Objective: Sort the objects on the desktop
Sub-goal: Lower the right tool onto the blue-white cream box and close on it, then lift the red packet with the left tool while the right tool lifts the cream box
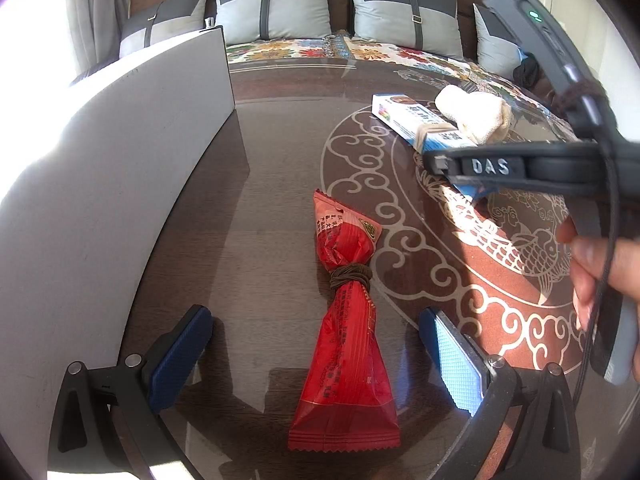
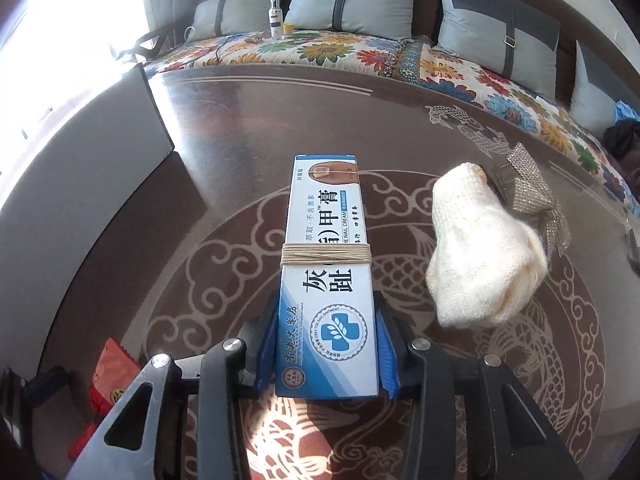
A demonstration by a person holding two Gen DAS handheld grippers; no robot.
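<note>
A red snack packet [image 1: 346, 332], tied at its waist with brown cord, lies on the patterned brown table [image 1: 280, 160] between the fingers of my left gripper [image 1: 316, 346], which is open around it. My right gripper [image 2: 326, 344] is shut on a blue and white nail cream box [image 2: 326, 268] wrapped with a tan rubber band. The box also shows in the left wrist view [image 1: 416, 120], with the right gripper's body over it. A cream knitted sock [image 2: 480, 252] lies right of the box. A glittery bow clip [image 2: 532, 196] lies behind the sock.
A grey board [image 1: 120, 160] stands along the table's left side. A sofa with a floral cover [image 2: 360, 48] and grey cushions runs behind the table. A small white bottle [image 2: 275, 16] stands on the sofa.
</note>
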